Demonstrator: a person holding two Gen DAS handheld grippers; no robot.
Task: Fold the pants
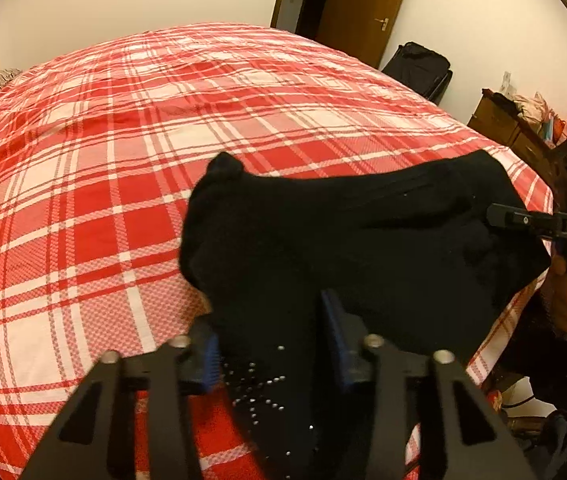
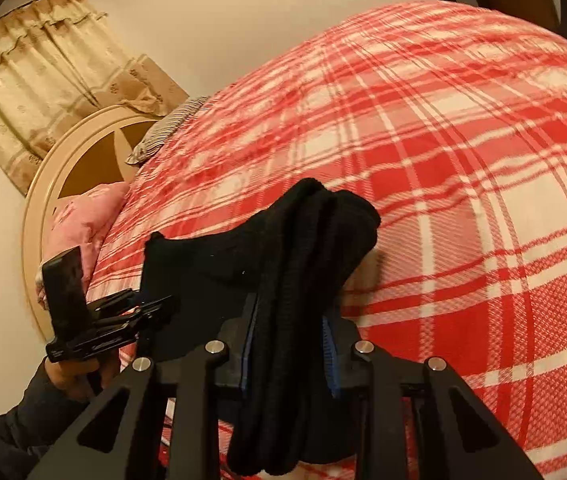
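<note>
Left wrist view, black fabric pants (image 1: 343, 232) bunched over red-and-white plaid bedspread (image 1: 123, 160) near its edge, left gripper (image 1: 271, 344) clamped on pants, right gripper (image 1: 495, 216) pinching far end, right wrist view, right gripper (image 2: 291, 340) clamped on folded pants (image 2: 303, 260), left gripper (image 2: 143, 304) gripping other corner.

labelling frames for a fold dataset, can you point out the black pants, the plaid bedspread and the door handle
black pants (image 1: 355, 232): left wrist view, middle of the dark fabric.
plaid bedspread (image 1: 103, 184): left wrist view, bare red-and-white area left of the pants.
door handle (image 1: 382, 23): left wrist view, metal lever on the brown door.
</note>
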